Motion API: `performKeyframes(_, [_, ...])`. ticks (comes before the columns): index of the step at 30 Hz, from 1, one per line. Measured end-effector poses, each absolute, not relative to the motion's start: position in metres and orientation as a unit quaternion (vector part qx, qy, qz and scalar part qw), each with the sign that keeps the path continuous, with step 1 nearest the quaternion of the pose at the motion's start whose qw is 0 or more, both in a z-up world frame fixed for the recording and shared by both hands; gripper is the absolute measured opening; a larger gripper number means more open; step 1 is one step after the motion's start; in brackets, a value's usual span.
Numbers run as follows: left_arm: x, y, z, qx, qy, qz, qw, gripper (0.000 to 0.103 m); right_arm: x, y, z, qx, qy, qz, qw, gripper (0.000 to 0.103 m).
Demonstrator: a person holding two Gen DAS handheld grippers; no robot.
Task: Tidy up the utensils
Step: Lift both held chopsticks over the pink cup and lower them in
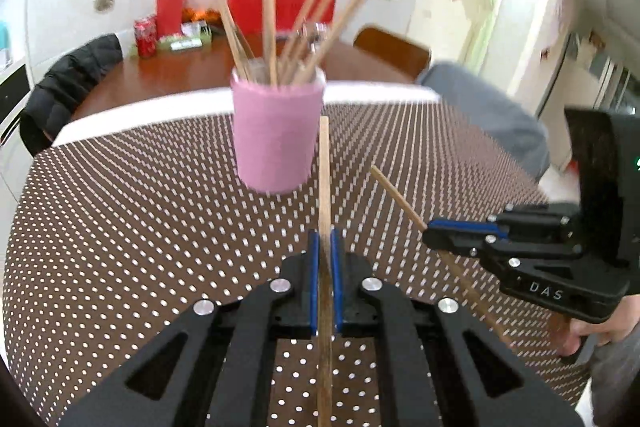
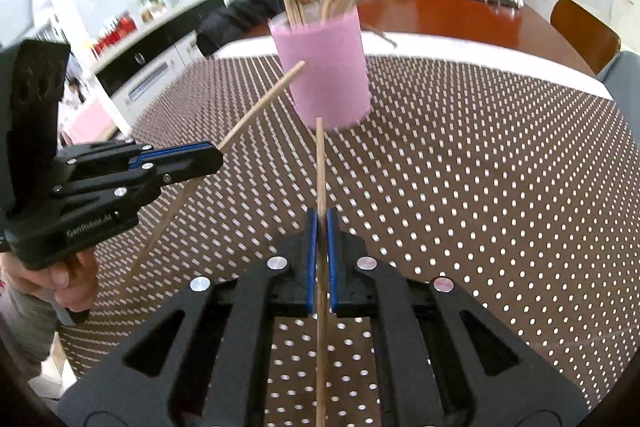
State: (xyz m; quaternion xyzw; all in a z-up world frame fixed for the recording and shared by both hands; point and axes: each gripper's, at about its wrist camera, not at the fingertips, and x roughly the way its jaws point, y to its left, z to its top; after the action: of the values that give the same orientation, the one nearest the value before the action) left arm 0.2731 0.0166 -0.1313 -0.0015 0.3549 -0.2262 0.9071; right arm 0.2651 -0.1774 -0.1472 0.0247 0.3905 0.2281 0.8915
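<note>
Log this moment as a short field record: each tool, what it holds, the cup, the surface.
left tool: shut on a chopstick, tip aimed toward the cup
right tool: shut on a second chopstick, also aimed toward the cup
pink cup: upright, already holding many chopsticks
surface: brown tablecloth with white dots
behind: wooden table with a red can

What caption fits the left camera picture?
Left gripper and right gripper each pinch a chopstick near the pink cup.

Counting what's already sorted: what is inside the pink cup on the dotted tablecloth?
The pink cup holds a fanned bundle of wooden chopsticks, tops sticking out. Its opaque wall hides their lower ends and anything else inside.
</note>
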Motion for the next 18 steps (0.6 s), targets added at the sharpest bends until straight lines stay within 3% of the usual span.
performKeyframes(8, [0.262, 0.041, -0.075, -0.055, 0.249, -0.22, 0.941, 0.006, 0.256, -0.189, -0.1, 0.059, 0.299, 0.25, 0.919, 0.005])
performKeyframes(18, [0.267, 0.056, -0.03, -0.088, 0.188, -0.211, 0.955, 0.006, 0.277, -0.19, -0.058, 0.081, 0.235, 0.264, 0.932, 0.005])
